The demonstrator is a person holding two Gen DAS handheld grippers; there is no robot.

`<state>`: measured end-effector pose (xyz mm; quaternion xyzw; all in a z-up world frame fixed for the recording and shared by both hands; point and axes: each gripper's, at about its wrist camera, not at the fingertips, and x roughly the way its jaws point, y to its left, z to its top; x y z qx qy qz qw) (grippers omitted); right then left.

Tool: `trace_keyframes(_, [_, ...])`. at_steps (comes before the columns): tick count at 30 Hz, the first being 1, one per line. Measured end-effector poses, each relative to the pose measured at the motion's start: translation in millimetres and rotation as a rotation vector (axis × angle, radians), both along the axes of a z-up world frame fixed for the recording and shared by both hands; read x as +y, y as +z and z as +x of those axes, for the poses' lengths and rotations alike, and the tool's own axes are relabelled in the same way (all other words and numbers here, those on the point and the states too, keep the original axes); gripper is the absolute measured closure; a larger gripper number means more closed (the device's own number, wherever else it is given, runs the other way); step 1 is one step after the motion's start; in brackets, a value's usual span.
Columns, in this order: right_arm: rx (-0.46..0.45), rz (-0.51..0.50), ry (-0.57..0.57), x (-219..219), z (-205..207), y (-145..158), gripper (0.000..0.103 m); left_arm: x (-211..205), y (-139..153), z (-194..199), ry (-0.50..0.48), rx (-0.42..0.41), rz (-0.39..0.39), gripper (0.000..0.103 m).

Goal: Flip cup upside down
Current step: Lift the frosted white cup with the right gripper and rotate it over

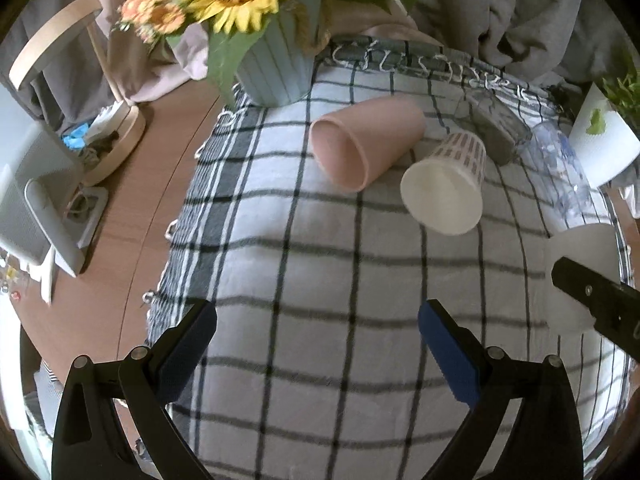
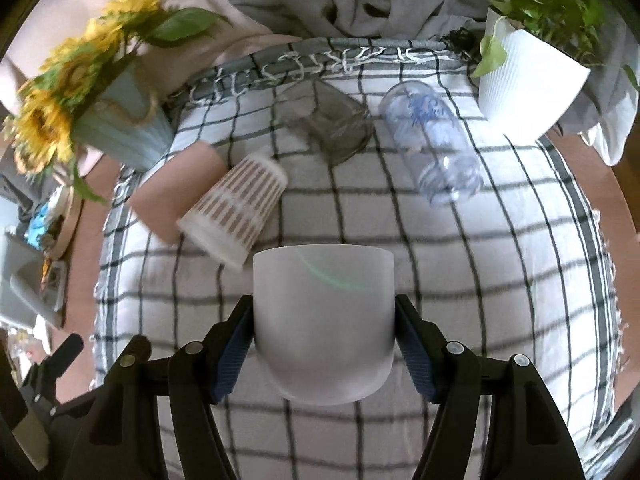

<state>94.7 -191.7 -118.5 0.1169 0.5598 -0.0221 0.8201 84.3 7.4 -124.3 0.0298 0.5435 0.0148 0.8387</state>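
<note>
My right gripper (image 2: pixel 324 344) is shut on a frosted white cup (image 2: pixel 323 320), its blue pads pressing both sides, held above the checked cloth (image 2: pixel 500 288). The cup's rounded bottom faces me and its rim points away. In the left wrist view the same cup (image 1: pixel 580 256) shows at the right edge behind a black finger of the right gripper. My left gripper (image 1: pixel 318 320) is open and empty over the cloth (image 1: pixel 320 280).
On the cloth lie a pink cup (image 1: pixel 366 142), a patterned paper cup (image 1: pixel 446 184), a dark glass (image 2: pixel 332 124) and a clear blue-printed tumbler (image 2: pixel 434 144), all on their sides. A sunflower pot (image 1: pixel 276 68) stands back left, a white plant pot (image 2: pixel 528 84) back right.
</note>
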Motion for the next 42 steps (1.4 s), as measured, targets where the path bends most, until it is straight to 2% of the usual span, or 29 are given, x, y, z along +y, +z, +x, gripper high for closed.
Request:
trace_keyframes(5, [0.031, 0.024, -0.017, 19.4, -30.9, -2.5, 0.035, 14.8, -3.0, -19.4, -0.018, 0.012, 0.005, 0.0])
trace_keyframes(10, [0.084, 0.04, -0.033, 30.4, -47.2, -22.0, 0.035, 21.1, -12.9, -31.9, -0.038, 0.039, 0.018, 0.0])
trace_keyframes(14, [0.121, 0.044, -0.043, 37.0, -50.6, -39.7, 0.035, 24.4, -21.9, -36.3, -0.044, 0.056, 0.037, 0.0])
trace_keyframes(21, [0.133, 0.036, -0.063, 37.8, -49.6, -58.0, 0.035, 27.1, -35.8, -39.2, -0.039, 0.086, 0.044, 0.0])
trace_keyframes(31, [0.129, 0.021, -0.036, 37.8, -48.2, -56.1, 0.035, 25.5, -35.5, -44.7, -0.031, 0.083, 0.042, 0.0])
trace_keyframes(33, [0.129, 0.021, -0.024, 38.2, -47.6, -53.8, 0.031, 24.4, -32.4, -45.2, -0.029, 0.074, 0.041, 0.0])
trace_keyframes(35, [0.108, 0.011, -0.02, 38.6, -50.3, -45.5, 0.025, 22.6, -27.7, -46.8, -0.028, 0.062, 0.044, 0.0])
trace_keyframes(42, [0.019, -0.002, -0.002, 27.4, -71.4, 0.8, 0.024, 5.4, -9.1, -57.2, -0.073, 0.04, 0.03, 0.0])
